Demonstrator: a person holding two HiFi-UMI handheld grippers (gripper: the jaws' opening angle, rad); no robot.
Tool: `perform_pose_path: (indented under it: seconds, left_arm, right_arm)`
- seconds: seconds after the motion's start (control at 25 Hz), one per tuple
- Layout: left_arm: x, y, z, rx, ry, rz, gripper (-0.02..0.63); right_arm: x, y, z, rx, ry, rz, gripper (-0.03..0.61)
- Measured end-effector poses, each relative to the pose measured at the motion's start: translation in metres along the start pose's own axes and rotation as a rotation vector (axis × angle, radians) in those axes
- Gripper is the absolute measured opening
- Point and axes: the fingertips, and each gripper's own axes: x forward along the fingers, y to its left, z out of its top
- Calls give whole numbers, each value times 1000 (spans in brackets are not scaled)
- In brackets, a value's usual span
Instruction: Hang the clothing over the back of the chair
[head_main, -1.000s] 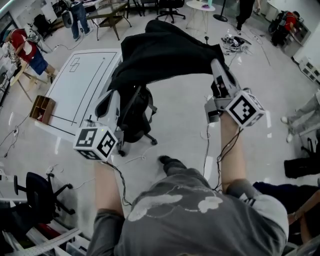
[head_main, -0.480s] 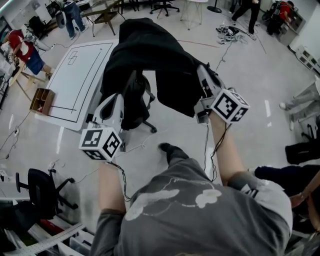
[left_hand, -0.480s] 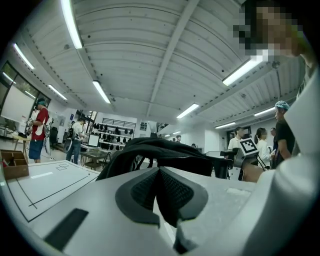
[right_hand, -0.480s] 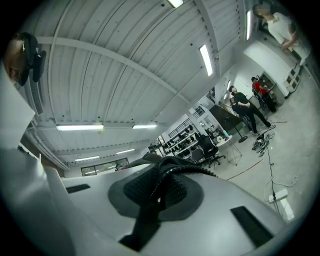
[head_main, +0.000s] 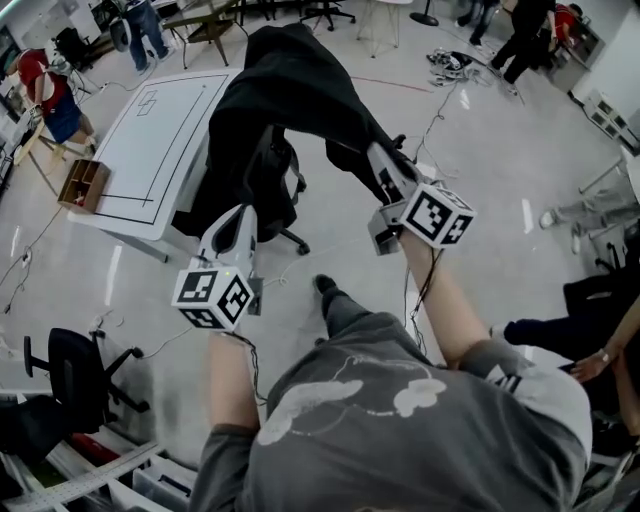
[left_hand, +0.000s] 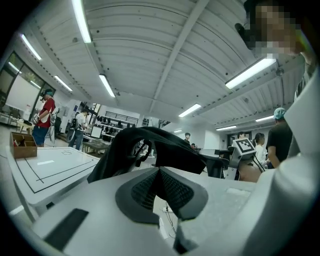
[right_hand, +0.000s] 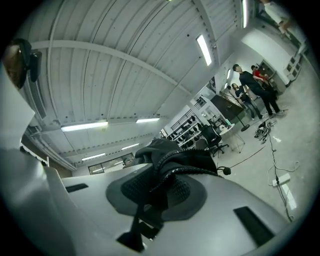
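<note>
Over the chair (head_main: 275, 195) beside the white table (head_main: 140, 150), the black clothing (head_main: 290, 90) lies draped, one edge stretching down to my right gripper (head_main: 380, 172). Both forearms reach forward. The right is farther out, and the left gripper (head_main: 236, 220) sits just beside the hanging hem. My right gripper view shows what the head view can't: pads clamped on a zippered edge of the clothing. The left gripper view shows its jaws pressed together with nothing between them. Most of the chair is hidden under the cloth, with only its base and part of the frame showing.
</note>
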Motion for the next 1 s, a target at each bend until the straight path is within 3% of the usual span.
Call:
perform_pose_path:
  seconds: [0.2,0.32,0.56,1.0]
  left_arm:
    - [-13,-6,-10,-53,-5,-8,2]
    - [-23,-4,-15,-53,2,8,2]
    - [-26,14,-28,-114,15,35,2]
    - [-16,-20,-38,-115,55,51,2]
  right_arm:
    - [-11,12,-15,-9,55,12,57]
    - [-16,5,-26,-16,94,-16,17]
    - [-18,-4,-49,-24,156,-35,0]
    - [-70,-31,-58,-16,205,-55,-8]
